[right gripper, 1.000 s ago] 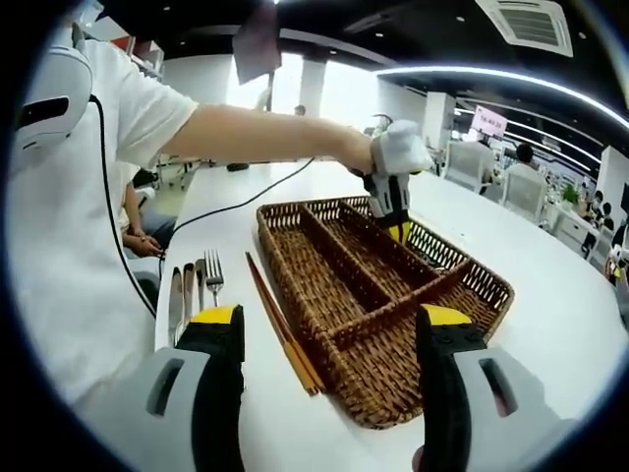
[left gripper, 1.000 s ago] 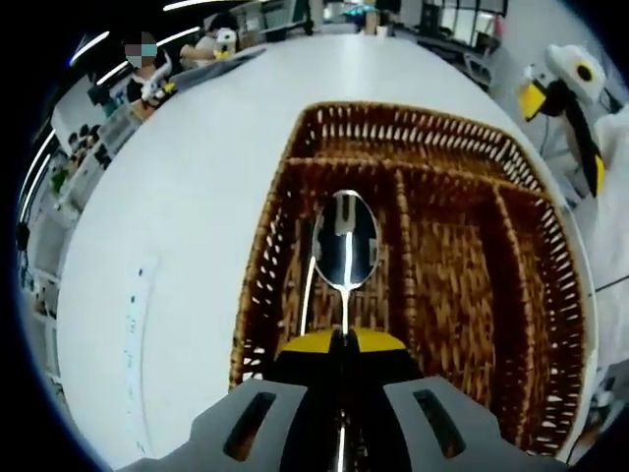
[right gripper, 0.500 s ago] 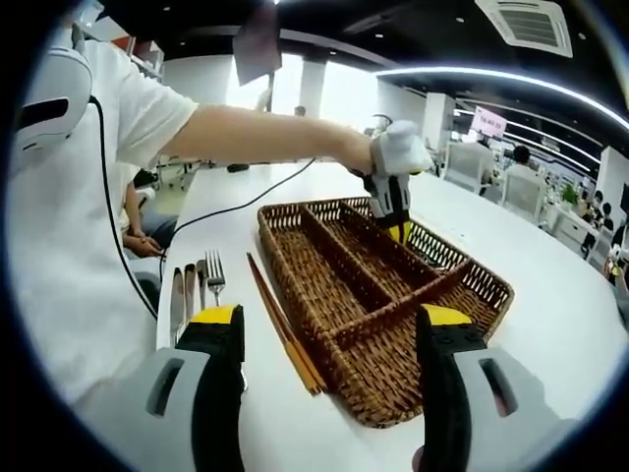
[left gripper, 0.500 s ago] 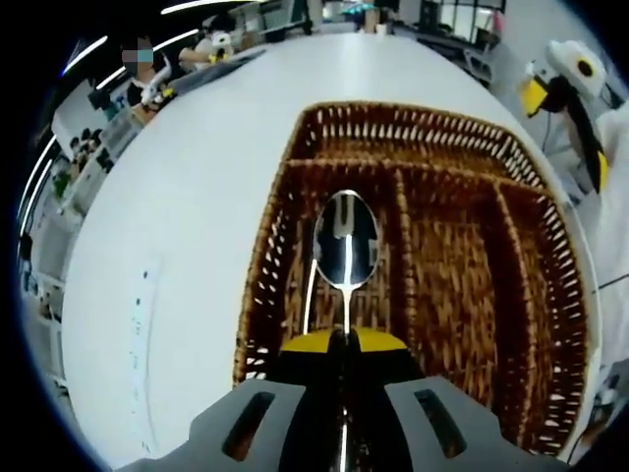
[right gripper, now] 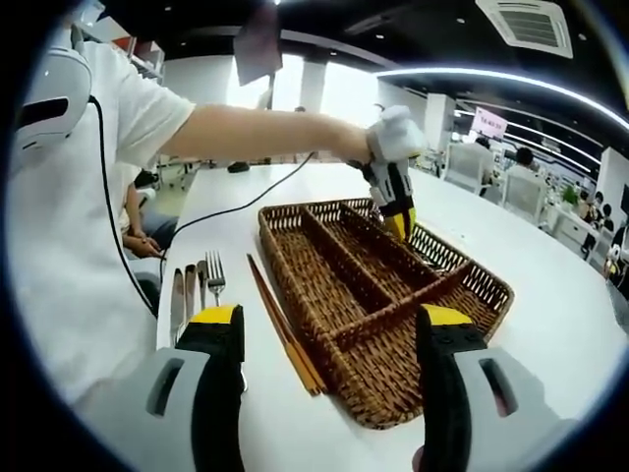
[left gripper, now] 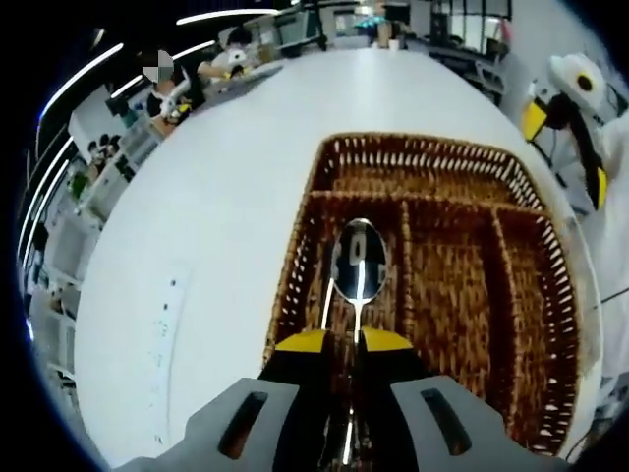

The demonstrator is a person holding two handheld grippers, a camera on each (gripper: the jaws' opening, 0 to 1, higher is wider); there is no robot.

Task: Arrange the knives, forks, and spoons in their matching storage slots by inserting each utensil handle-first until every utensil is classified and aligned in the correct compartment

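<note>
My left gripper (left gripper: 339,344) is shut on the handle of a steel spoon (left gripper: 359,261). The spoon's bowl points forward over the leftmost long slot of the brown wicker basket (left gripper: 423,147). In the right gripper view the same left gripper (right gripper: 398,224) hangs jaws-down over the basket's (right gripper: 383,383) far side, held by a gloved hand. My right gripper (right gripper: 332,339) stands open near the basket's front, with nothing between its jaws. A fork (right gripper: 213,270) and knives (right gripper: 177,300) lie side by side on the table to the left of the basket.
A pair of brown chopsticks (right gripper: 280,324) lies along the basket's left side. The white table (left gripper: 216,226) stretches far on the left. A black cable (right gripper: 236,206) runs over the table behind the basket. The person's white sleeve (right gripper: 118,108) and other people sit beyond.
My left gripper has risen a little and pulled back with the spoon, so the basket looks smaller and farther. The right gripper has not moved.
</note>
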